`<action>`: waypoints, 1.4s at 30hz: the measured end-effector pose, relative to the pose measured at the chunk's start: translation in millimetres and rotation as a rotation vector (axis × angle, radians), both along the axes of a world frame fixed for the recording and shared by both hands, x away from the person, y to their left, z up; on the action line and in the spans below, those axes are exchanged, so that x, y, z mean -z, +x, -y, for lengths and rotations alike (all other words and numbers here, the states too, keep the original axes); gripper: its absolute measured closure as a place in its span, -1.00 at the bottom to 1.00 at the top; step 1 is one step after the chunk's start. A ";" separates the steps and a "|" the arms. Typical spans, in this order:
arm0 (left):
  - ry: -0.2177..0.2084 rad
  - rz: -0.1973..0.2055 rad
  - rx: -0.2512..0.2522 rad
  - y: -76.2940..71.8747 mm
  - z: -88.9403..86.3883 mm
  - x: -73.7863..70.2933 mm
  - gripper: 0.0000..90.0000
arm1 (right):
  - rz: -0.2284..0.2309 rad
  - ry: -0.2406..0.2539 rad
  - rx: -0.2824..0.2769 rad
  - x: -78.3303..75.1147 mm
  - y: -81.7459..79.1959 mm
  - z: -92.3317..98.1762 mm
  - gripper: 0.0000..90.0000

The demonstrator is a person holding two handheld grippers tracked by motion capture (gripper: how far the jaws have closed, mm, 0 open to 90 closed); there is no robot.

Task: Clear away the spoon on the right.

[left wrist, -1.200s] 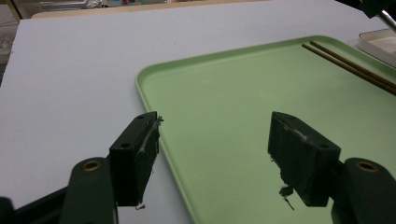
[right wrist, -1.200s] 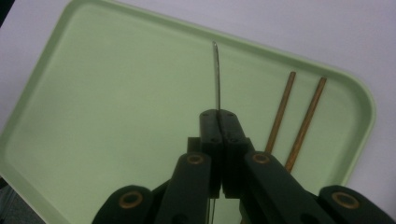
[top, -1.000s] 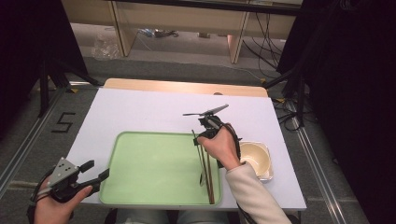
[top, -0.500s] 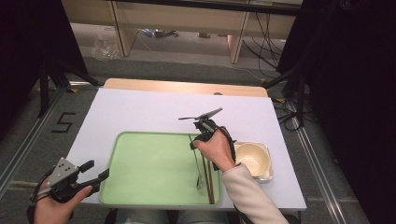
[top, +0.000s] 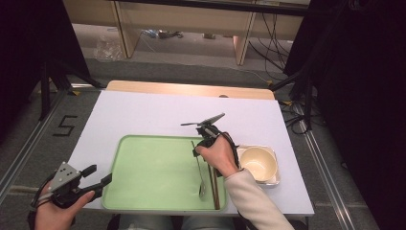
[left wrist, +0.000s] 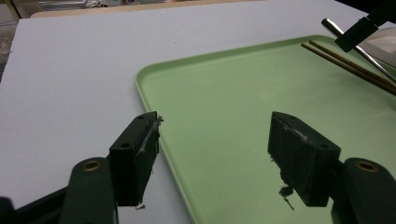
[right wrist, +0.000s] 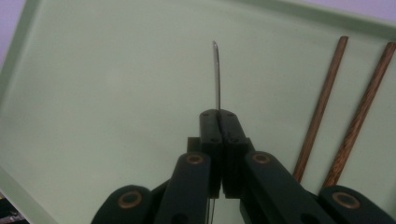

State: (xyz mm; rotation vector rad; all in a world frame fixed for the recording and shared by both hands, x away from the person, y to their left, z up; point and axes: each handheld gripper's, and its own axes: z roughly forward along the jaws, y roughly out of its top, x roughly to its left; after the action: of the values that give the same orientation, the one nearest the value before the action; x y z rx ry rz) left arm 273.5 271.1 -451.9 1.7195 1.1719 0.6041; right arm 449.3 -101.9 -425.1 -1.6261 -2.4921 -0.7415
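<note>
Over tray (top: 143, 167): hand-held gripper (right wrist: 218, 116) pinching spoon (right wrist: 216, 74)

The tray (top: 158, 172) at lower centre of the high view was pale green and plain. On its right side lay dark brown chopsticks (top: 214, 184) and a silver-grey spoon (top: 200, 172). The tabletop (top: 143, 115) was white, with a light wood strip along its far edge. At the lower right sat a cream bowl (top: 258, 163). Both claws were black, with brass-coloured pins; the left claw (top: 95, 178) carried a grey plate. The sleeve (top: 258, 206) was off-white.
</note>
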 end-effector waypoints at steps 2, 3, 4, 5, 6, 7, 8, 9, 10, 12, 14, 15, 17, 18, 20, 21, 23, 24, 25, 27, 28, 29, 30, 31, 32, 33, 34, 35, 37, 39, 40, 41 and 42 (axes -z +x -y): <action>0.000 0.000 0.000 0.0 0.0 0.1 -0.26 | -0.033 0.010 0.013 0.8 -0.2 -1.0 1.00; 0.000 -0.001 0.000 0.0 0.0 0.1 -0.26 | -0.013 0.008 0.003 3.2 0.5 -0.9 1.00; 0.000 -0.001 0.001 0.1 -0.1 0.1 -0.26 | -0.045 0.000 0.022 3.2 -0.3 -2.2 1.00; 0.000 -0.001 0.000 0.0 -0.1 0.1 -0.26 | -0.091 0.013 0.053 1.7 -2.0 -4.3 1.00; 0.000 -0.001 0.000 0.0 -0.1 0.1 -0.26 | -0.064 0.000 0.040 4.9 -0.5 -3.6 1.00; 0.000 -0.001 0.000 0.0 -0.2 0.1 -0.26 | -0.019 0.001 0.010 8.9 1.1 -1.7 1.00; 0.000 -0.001 0.001 0.0 -0.2 0.1 -0.26 | -0.035 0.003 0.016 10.1 1.1 -2.8 1.00; 0.000 -0.001 0.001 0.0 -0.2 0.1 -0.26 | -0.039 0.006 0.012 11.4 1.4 -2.3 1.00; 0.000 -0.001 0.002 0.0 -0.1 0.1 -0.26 | -0.049 -0.008 0.017 12.2 1.2 -3.1 1.00; 0.000 -0.002 0.001 0.0 -0.2 0.1 -0.26 | -0.113 0.007 0.060 10.8 -0.8 -6.3 1.00; -0.004 -0.003 0.001 -0.1 -0.1 0.2 -0.26 | -0.072 -0.008 0.037 14.8 0.6 -5.2 0.98; -0.002 -0.002 0.002 -0.1 -0.2 0.2 -0.26 | -0.057 -0.007 0.019 16.2 1.5 -3.8 0.96; 0.000 -0.001 0.001 -0.1 -0.2 0.1 -0.26 | -0.103 -0.004 0.050 14.7 0.0 -5.8 0.93; 0.001 -0.002 0.001 -0.1 -0.2 0.1 -0.26 | -0.095 -0.019 0.050 16.5 0.4 -6.2 0.88; 0.000 -0.002 0.001 0.0 -0.2 0.1 -0.26 | -0.085 -0.030 0.022 18.9 1.5 -4.1 0.84; 0.001 -0.002 0.002 -0.1 -0.3 0.1 -0.26 | -0.096 -0.028 0.035 18.6 0.9 -4.9 0.84; 0.001 -0.003 0.002 0.0 -0.3 0.2 -0.26 | -0.109 -0.032 0.054 18.4 0.4 -5.9 0.75; 0.002 -0.003 0.002 0.0 -0.3 0.2 -0.26 | -0.086 -0.037 0.034 20.3 1.8 -4.8 0.71; 0.002 -0.003 0.002 0.0 -0.3 0.2 -0.26 | -0.059 -0.041 0.022 22.1 2.6 -3.7 0.68; 0.003 -0.003 0.002 0.0 -0.3 0.2 -0.26 | -0.068 -0.060 0.041 22.6 2.7 -4.8 0.53; 0.002 -0.003 0.002 0.0 -0.3 0.2 -0.26 | -0.056 -0.066 0.015 23.9 3.3 -3.4 0.52; 0.001 -0.002 0.002 -0.1 -0.2 0.2 -0.26 | -0.063 -0.068 0.017 24.0 3.3 -3.6 0.49; 0.003 -0.003 0.001 -0.1 -0.4 0.2 -0.26 | -0.065 -0.065 0.015 24.8 3.4 -3.7 0.44; 0.002 -0.003 0.001 0.0 -0.3 0.2 -0.26 | -0.061 -0.072 0.007 25.8 3.5 -3.7 0.43; 0.003 -0.003 0.001 -0.1 -0.4 0.2 -0.26 | -0.064 -0.075 0.008 26.1 3.4 -3.9 0.43; 0.003 -0.003 0.001 -0.1 -0.4 0.1 -0.26 | -0.069 -0.076 0.007 26.5 3.4 -4.0 0.43; 0.002 -0.003 0.001 -0.1 -0.4 0.1 -0.26 | -0.076 -0.076 0.005 26.6 3.7 -3.8 0.43; 0.002 -0.003 0.001 -0.1 -0.4 0.1 -0.26 | -0.112 -0.077 0.028 25.2 2.6 -5.3 0.42; 0.002 -0.003 0.002 -0.1 -0.4 0.2 -0.26 | -0.052 -0.080 0.014 29.8 3.1 -4.6 0.40; 0.003 -0.002 0.002 0.0 -0.4 0.2 -0.26 | -0.095 -0.087 0.024 27.4 1.6 -6.7 0.37; 0.003 -0.003 0.002 -0.1 -0.4 0.2 -0.26 | -0.087 -0.099 -0.003 27.2 2.7 -5.9 0.34; 0.003 -0.003 0.002 0.0 -0.4 0.2 -0.25 | -0.108 -0.104 0.007 26.3 1.7 -7.6 0.30; 0.003 -0.003 0.002 0.0 -0.4 0.3 -0.26 | -0.092 -0.121 -0.023 28.0 1.8 -7.8 0.27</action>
State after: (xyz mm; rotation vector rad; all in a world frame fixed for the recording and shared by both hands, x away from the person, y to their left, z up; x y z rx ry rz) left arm 273.5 271.5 -452.2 1.7244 1.1717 0.6017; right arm 451.1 -94.1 -453.1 -1.6259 -2.5307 -0.5103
